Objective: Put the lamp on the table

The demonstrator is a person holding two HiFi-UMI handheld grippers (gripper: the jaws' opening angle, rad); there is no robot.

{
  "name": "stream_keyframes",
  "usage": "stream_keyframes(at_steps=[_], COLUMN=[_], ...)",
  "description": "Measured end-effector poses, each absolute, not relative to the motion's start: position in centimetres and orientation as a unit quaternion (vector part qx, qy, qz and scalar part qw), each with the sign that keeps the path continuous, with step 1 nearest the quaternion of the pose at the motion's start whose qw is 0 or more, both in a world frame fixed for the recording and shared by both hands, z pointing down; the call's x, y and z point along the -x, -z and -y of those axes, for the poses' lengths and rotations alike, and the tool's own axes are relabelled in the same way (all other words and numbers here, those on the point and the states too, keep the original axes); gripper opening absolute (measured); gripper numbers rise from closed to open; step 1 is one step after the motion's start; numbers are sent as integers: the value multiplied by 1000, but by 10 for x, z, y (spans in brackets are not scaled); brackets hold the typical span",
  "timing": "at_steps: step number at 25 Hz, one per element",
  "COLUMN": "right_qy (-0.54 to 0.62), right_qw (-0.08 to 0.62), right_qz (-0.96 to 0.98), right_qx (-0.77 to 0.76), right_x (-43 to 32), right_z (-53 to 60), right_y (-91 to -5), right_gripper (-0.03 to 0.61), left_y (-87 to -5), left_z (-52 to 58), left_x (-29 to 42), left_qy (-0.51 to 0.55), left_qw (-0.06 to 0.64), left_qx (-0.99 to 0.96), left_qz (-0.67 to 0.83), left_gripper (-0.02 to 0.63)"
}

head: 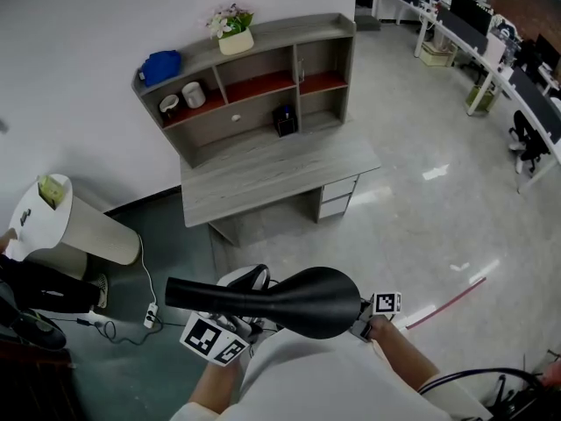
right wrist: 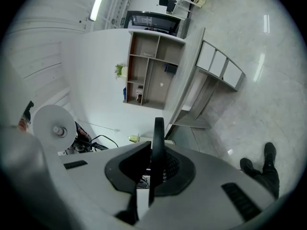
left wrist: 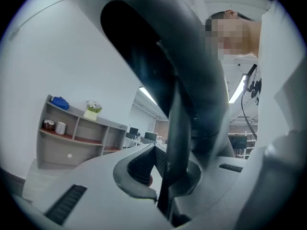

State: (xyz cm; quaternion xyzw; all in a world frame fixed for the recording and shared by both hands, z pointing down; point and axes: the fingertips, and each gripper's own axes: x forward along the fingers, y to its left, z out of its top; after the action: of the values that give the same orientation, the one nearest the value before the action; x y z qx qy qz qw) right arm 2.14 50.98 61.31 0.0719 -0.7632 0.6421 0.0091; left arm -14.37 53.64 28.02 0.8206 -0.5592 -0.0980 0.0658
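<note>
Head view: left gripper point(head: 250, 321) and right gripper point(head: 362, 321), both clamped tight on the lamp point(head: 298, 301) at lower centre, should carry it level toward the table point(head: 263, 169) at upper centre.

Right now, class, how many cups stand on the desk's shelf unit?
2. Both stand in the shelf unit's left compartment: the darker cup at the left, the white cup beside it. Others may be hidden.

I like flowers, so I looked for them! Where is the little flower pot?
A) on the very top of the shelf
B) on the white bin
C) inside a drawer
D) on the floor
A: the flower pot stands on the top board of the shelf unit above the desk.
</note>
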Motion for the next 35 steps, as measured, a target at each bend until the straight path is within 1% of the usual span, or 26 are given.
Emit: stream_keyframes(at_steps=[2,3,5,9,10,13,19,21,23,35], right_qy=[-641,-642,-642,-652,-649,-647,-649,-652,-657,-648], right_qw=[43,44,37,-4,-2,37,36,9,0,-8], right_qz=[759,758,759,755,758,754,750,752,747,751], right_qx=[-107,-109,-102,-66,-68,-107,-121,-101,-97,-125], right_x=[-37,-41,-46,-48,-52,-72,-85,-78,-73,-29], right_z=[-507,-506,-504,-497,-494,-487,-469,-460,-451,-365], right_y=[-627,-628,-625,-614,-615,-633,-636,-626,-626,-634], right_gripper=[21,21,21,21,22,21,21,22,21,22], left_y=[-281,-281,-282,-284,-285,-288,-291,-291,-294,-299], left_z=[-533,-531,-528,-519,-516,-509,-488,-477,-465,-372], left_x=[138,135,129,117,114,105,95,95,98,148], left_qy=[97,98,98,99,99,101,104,104,103,104], left_qw=[67,68,68,66,66,66,72,72,74,81], left_qx=[-821,-821,-820,-819,-819,-819,-824,-827,-829,-847], left_qz=[559,559,559,561,562,562,552,548,545,515], left_gripper=[8,9,9,8,9,8,9,9,9,9])
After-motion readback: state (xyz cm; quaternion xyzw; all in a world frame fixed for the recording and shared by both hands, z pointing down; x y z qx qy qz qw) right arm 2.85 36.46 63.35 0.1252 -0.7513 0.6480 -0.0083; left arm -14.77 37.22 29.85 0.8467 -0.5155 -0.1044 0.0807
